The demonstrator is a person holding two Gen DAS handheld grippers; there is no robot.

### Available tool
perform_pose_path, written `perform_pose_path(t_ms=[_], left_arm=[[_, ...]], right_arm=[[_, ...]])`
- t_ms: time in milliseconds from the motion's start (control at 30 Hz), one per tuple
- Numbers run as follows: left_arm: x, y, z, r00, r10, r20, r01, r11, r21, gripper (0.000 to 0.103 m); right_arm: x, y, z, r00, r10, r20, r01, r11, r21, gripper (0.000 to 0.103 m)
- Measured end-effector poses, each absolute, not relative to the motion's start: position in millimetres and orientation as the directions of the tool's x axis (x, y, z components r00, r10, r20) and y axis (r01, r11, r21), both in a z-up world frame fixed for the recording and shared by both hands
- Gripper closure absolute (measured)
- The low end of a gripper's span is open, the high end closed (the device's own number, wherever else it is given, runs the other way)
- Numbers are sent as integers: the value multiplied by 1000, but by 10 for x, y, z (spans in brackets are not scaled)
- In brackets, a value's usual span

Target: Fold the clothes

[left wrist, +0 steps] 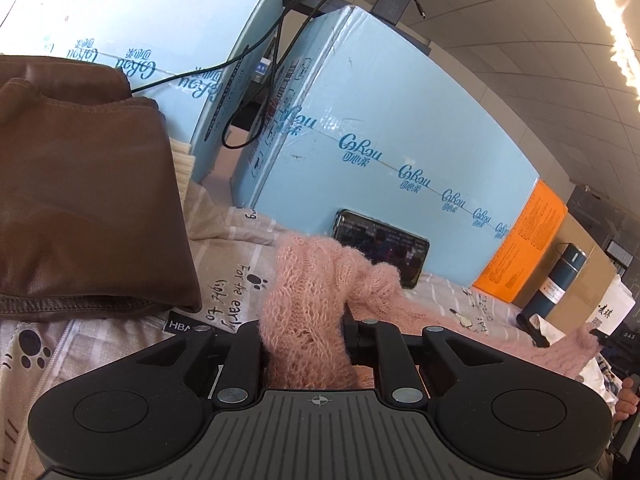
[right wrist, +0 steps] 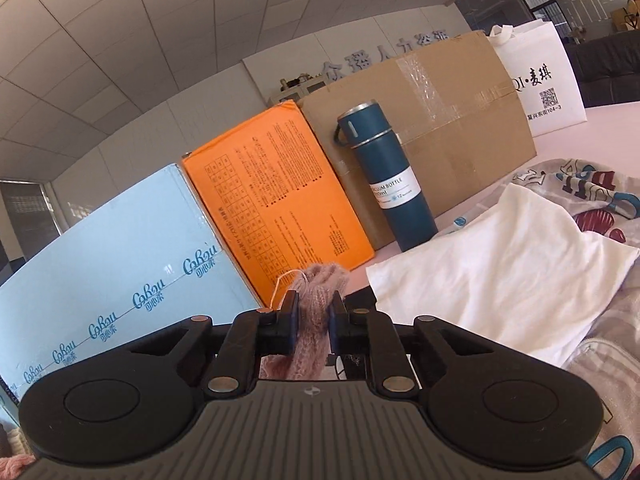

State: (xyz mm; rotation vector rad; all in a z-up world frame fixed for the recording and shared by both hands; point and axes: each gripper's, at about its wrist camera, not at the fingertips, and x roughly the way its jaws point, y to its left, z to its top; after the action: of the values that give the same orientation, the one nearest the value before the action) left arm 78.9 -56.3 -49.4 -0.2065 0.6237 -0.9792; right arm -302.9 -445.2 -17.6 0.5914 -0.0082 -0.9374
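Observation:
A fuzzy pink knit sweater (left wrist: 316, 280) lies on the patterned bedsheet (left wrist: 236, 248). My left gripper (left wrist: 304, 344) is shut on a bunched part of it, and the knit stretches away to the right toward my other hand. In the right wrist view my right gripper (right wrist: 314, 312) is shut on another part of the same pink sweater (right wrist: 320, 280), held above the surface, with a loose thread hanging off it.
Folded brown leather garment (left wrist: 80, 200) sits at left. Light blue boxes (left wrist: 400, 120), an orange box (right wrist: 280, 188), a cardboard box (right wrist: 440, 120), a blue vacuum bottle (right wrist: 384, 176) and a phone (left wrist: 380, 244) line the back. A white cloth (right wrist: 500, 264) lies at right.

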Motion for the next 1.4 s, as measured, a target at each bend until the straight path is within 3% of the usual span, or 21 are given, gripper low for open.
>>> perform_pose_path(t_ms=[167,200,233,333,367,533,633,700,800,867,967,1067,1200,1267,1300,1367,1400], left_arm=[[816,-579,-540,416,-799,-435,697,587,-411,82],[814,-571,-540,426,-794,-433,694,594,-407,74],[810,-560,-539,443,-786,-430,688,606,-399,65],[809,-503,-519,458,-796,-397,683,600,-416,55],[807,-484,-509,462,-800,-383,683,596,-422,54],[759,-405,-443,554,-772,-311,667,636,-389,27],[721,-356,-389,633,-732,-251,651,680,-339,20],[697,-363,-329,632,-739,-231,676,672,-302,19],[617,-461,-215,581,-785,-214,759,618,-205,19],[522,-579,-131,529,-823,-206,825,556,-102,18],[387,-805,-73,444,-869,-219,895,441,65,11],[398,-1125,-136,370,-866,-335,928,332,166,11],[510,-1450,-344,292,-793,-534,956,235,174,12],[501,-1470,-422,265,-790,-552,964,212,159,16],[488,-1466,-451,255,-794,-551,967,203,155,26],[409,-1388,-483,249,-818,-519,967,184,174,56],[357,-1340,-476,261,-832,-489,961,177,212,81]], right_arm=[[-2929,-4514,-288,508,-790,-343,837,359,414,89],[-2941,-4506,-290,491,-801,-343,846,345,406,88],[-2957,-4494,-292,472,-813,-341,855,328,403,85],[-3023,-4509,-299,410,-846,-341,877,263,402,69],[-3061,-4523,-303,408,-847,-339,872,252,419,69],[-3215,-4466,-263,482,-839,-253,793,296,532,60],[-3252,-4349,-185,511,-841,-178,759,344,552,50],[-3240,-4337,-160,573,-800,-178,724,393,567,43],[-3049,-4396,-213,694,-661,-287,680,469,563,34],[-2897,-4442,-261,755,-542,-369,646,517,562,20],[-2596,-4475,-397,686,-476,-550,725,511,463,19],[-2558,-4458,-434,671,-488,-559,739,507,444,19],[-2618,-4476,-434,682,-489,-544,730,492,473,19],[-2628,-4475,-429,679,-492,-545,733,495,467,19],[-2631,-4475,-427,678,-493,-546,734,496,463,19],[-2627,-4470,-426,675,-495,-548,737,499,457,19],[-2625,-4468,-425,673,-496,-549,738,500,453,19]])
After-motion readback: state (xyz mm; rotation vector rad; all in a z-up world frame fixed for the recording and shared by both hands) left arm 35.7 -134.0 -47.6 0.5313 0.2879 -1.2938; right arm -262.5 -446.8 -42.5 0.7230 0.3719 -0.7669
